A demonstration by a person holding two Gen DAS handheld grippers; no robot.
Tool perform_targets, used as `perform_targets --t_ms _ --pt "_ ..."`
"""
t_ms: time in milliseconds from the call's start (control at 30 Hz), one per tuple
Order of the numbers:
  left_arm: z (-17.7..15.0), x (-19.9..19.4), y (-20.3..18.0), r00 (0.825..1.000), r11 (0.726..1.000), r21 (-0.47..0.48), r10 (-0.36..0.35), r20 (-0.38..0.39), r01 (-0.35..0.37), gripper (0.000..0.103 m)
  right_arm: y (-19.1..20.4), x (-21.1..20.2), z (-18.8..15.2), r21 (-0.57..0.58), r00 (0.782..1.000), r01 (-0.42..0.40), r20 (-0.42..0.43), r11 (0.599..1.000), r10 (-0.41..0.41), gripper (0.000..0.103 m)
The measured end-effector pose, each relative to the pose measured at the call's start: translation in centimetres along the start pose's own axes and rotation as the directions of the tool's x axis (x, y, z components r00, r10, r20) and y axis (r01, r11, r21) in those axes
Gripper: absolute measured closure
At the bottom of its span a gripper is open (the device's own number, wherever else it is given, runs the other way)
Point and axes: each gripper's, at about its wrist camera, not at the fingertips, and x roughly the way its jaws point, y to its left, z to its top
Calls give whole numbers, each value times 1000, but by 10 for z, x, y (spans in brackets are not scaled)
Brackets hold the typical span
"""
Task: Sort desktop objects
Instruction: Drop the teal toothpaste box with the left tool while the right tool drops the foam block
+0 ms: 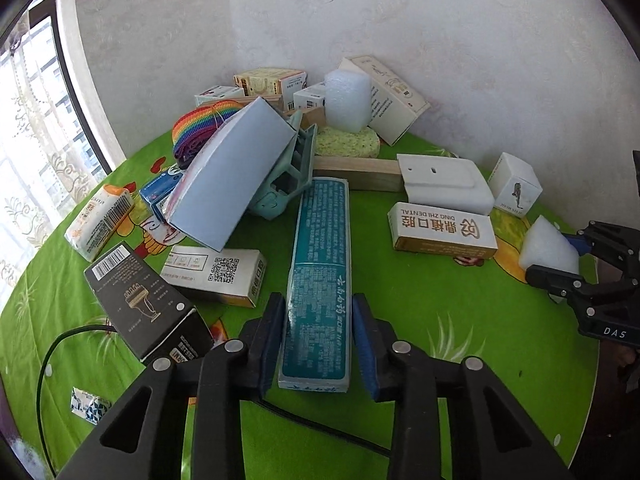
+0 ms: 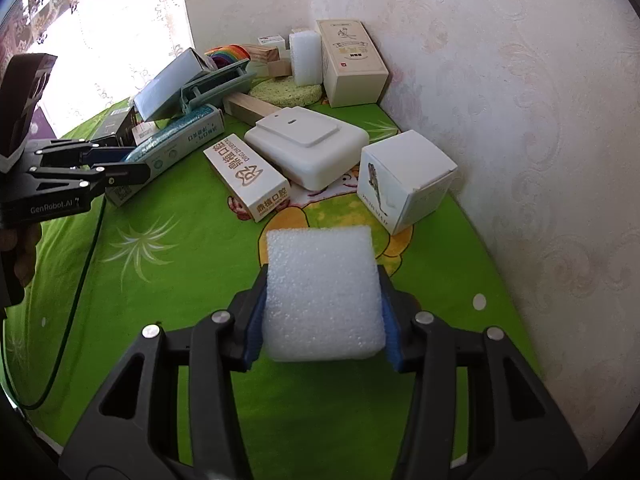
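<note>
Between the left gripper (image 1: 318, 334) pads: long teal box (image 1: 320, 280), flat on the green cloth (image 1: 460, 320), far end near the wooden bar (image 1: 360, 172). Jaws narrowly parted, left pad touching, right a sliver off; full contact hard to tell. Glossy cardboard, likely slippery: best squeezed squarely mid-length, lifted level

From the right wrist: right gripper (image 2: 322, 316) closed on a white foam block (image 2: 322, 292), pebbly, soft, rounded corners. Gentle pressure only, lest crushed. White cube box (image 2: 404, 182) just ahead
</note>
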Motion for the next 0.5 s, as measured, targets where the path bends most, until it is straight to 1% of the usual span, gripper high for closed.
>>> perform_targets --t_ms 67,133,267,333,400,500 --pt "-3 -8 0 1000 999 -25 -25 11 25 69 -1 -6 1 41 1000 -24 5 999 24 53" --pt "-8 -19 -3 999 998 -51 -38 25 40 70 0 -16 3 64 998 -60 30 996 58 53" --pt "-22 -53 -1 992 988 -117 -86 97 97 70 5 -32 7 120 981 -189 61 974 183 53" --pt "-30 -70 -2 988 985 -146 -74 135 94 70 13 -37 10 130 975 -220 69 967 213 53" --pt "-41 -91 1 982 978 -185 -64 179 98 70 26 -43 14 98 975 -215 82 972 208 53" --pt "-60 -118 9 976 967 -241 -27 218 81 70 46 -52 17 57 967 -243 98 968 237 53"
